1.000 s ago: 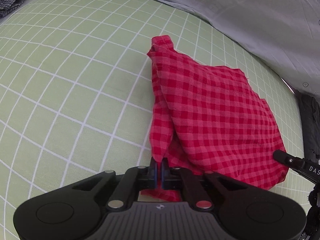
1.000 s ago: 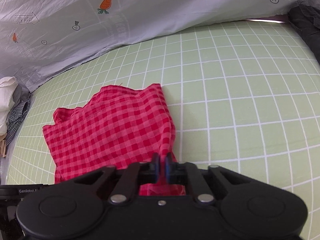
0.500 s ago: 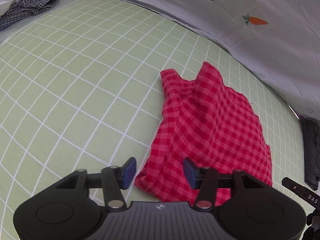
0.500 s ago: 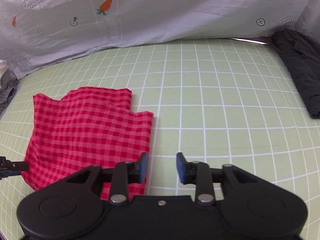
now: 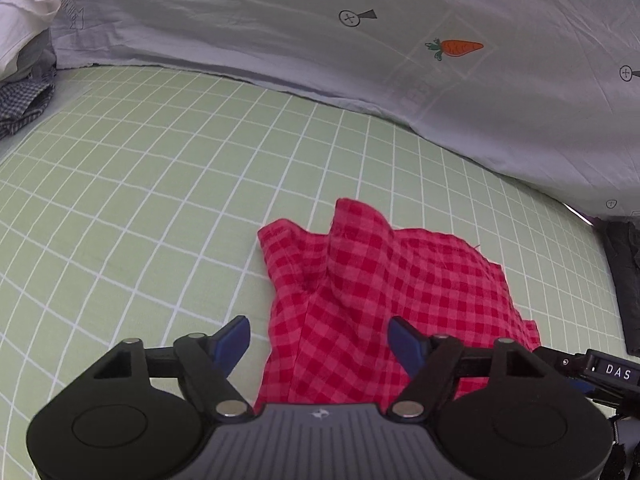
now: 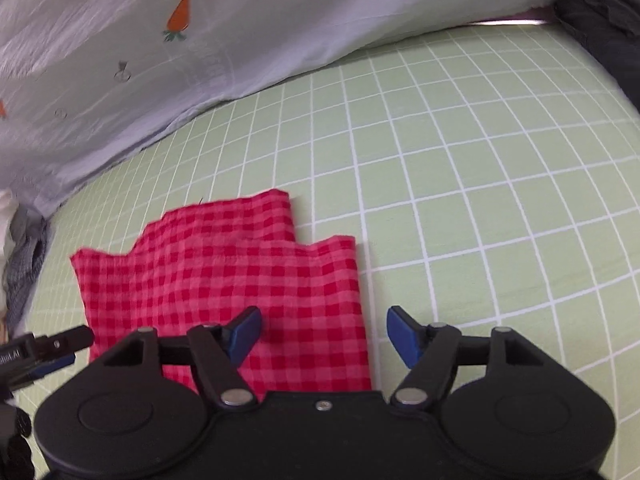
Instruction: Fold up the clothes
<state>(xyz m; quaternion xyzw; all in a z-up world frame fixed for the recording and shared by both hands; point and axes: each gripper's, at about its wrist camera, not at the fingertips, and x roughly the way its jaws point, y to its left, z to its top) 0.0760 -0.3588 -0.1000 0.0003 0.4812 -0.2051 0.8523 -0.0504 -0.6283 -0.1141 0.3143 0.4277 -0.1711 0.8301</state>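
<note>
A red checked cloth lies folded and rumpled on the green grid sheet. It also shows in the right wrist view, with stepped edges at its far side. My left gripper is open and empty, its jaws wide apart over the cloth's near left edge. My right gripper is open and empty over the cloth's near right corner. Neither gripper touches the cloth.
A grey sheet with carrot prints rises along the far side. Checked and white clothes are piled at the far left. A dark garment lies at the far right. The other gripper's tip shows at the right edge.
Both grippers were shut on the cloth a second ago. They opened, let it drop flat on the sheet, and have drawn back with jaws opened wider.
</note>
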